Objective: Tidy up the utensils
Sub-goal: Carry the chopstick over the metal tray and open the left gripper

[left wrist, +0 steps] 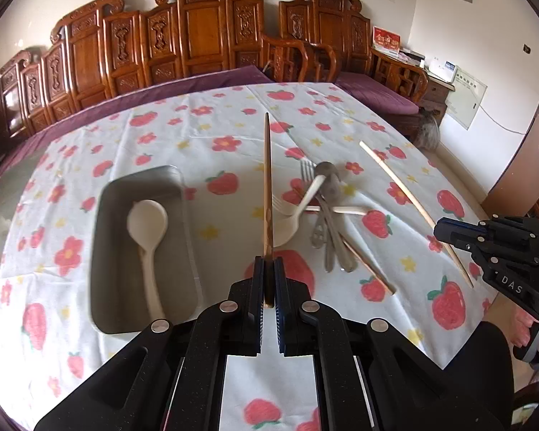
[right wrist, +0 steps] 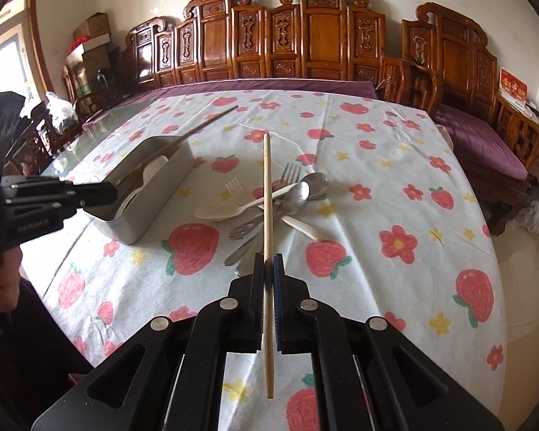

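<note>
Setting: a table under a white cloth printed with strawberries and flowers, with a carved wooden bench and purple cushions along the wall beyond.

Item 1, grey tray: left of and below the left hand-held gripper. It holds one white spoon, bowl away from the camera, handle toward it. Judged the collecting place.

Item 2, dark chopstick: clamped between the closed jaws of the left hand-held gripper. Its long axis runs straight ahead along the fingers, free end pointing away toward the bench. In the right wrist view it crosses above the tray and slants up and away.

Item 3, pale chopstick: gripped by the right hand-held gripper, jaws closed on it near mid-length. Its long axis also runs along the fingers; one end juts forward over the heap, the other back toward the wrist.

Item 4, loose heap: ahead of the right hand-held gripper and right of the tray. It holds white plastic spoons and forks, metal spoons and a metal fork, crossing one another at varied angles. A further chopstick appears partly tucked under it.

Progress, as judged: early. One spoon is binned, two chopsticks are in hand and not yet deposited, and the whole heap is left to sort.
</note>
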`<action>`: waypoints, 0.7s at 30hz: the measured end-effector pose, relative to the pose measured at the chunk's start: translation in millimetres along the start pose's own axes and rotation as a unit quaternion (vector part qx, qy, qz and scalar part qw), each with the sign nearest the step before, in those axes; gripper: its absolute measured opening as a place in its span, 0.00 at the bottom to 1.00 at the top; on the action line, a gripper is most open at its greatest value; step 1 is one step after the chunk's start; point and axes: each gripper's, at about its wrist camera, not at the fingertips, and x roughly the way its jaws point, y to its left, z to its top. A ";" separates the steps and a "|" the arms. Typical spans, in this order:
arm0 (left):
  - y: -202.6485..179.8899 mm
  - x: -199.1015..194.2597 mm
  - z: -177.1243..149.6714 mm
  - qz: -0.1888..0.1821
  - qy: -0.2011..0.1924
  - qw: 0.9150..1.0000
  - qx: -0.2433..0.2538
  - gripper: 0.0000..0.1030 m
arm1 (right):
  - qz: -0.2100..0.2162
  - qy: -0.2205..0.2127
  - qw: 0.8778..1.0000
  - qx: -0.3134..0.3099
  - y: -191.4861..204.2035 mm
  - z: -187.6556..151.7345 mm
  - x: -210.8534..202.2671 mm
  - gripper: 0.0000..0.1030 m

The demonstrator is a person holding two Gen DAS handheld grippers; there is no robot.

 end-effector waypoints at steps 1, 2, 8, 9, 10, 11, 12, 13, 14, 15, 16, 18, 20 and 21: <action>2.9 -2.5 -0.2 0.002 -0.001 1.000 0.000 0.04 | 0.002 0.001 1.000 -0.002 3.8 0.9 0.2 0.06; 7.0 -5.6 -0.7 0.004 -0.002 1.000 -0.001 0.04 | 0.003 0.001 1.000 -0.004 6.6 1.5 0.5 0.06; 34.9 -18.9 -3.9 0.022 -0.004 1.000 -0.012 0.04 | 0.012 0.001 1.000 -0.016 28.2 8.1 3.5 0.06; 39.4 -19.5 -4.4 0.024 -0.003 1.000 -0.014 0.04 | 0.014 0.001 1.000 -0.016 31.2 9.2 4.2 0.06; 43.9 -19.8 -5.1 0.026 -0.001 1.000 -0.015 0.04 | 0.016 0.001 1.000 -0.016 34.1 10.0 4.8 0.06; 49.7 -19.1 -6.3 0.032 0.001 0.999 -0.017 0.04 | 0.017 0.001 1.000 -0.017 36.3 10.5 5.3 0.06; 55.0 -18.2 -7.3 0.037 0.004 0.999 -0.018 0.04 | 0.018 0.001 1.000 -0.017 38.5 11.1 5.8 0.06; 60.7 -17.0 -8.6 0.040 0.007 0.999 -0.021 0.04 | 0.020 0.001 1.000 -0.018 40.6 12.0 6.5 0.06; 64.7 -15.6 -10.0 0.042 0.011 0.999 -0.022 0.04 | 0.021 0.002 1.000 -0.018 42.8 12.6 7.4 0.06; 69.9 -13.9 -11.5 0.044 0.015 0.999 -0.024 0.04 | 0.022 0.003 1.000 -0.019 44.9 13.1 8.2 0.06; 75.4 -11.8 -13.4 0.048 0.020 0.998 -0.026 0.04 | 0.023 0.003 1.000 -0.020 46.3 13.5 8.8 0.06; 85.0 -7.3 -16.5 0.051 0.029 0.998 -0.032 0.04 | 0.025 0.005 0.999 -0.022 49.6 13.8 10.5 0.06; 93.5 -2.7 -19.3 0.054 0.040 0.997 -0.036 0.04 | 0.027 0.007 0.999 -0.025 52.4 13.4 12.8 0.06; 97.9 0.9 -20.9 0.054 0.049 0.997 -0.038 0.04 | 0.028 0.008 0.999 -0.026 53.4 13.0 14.1 0.06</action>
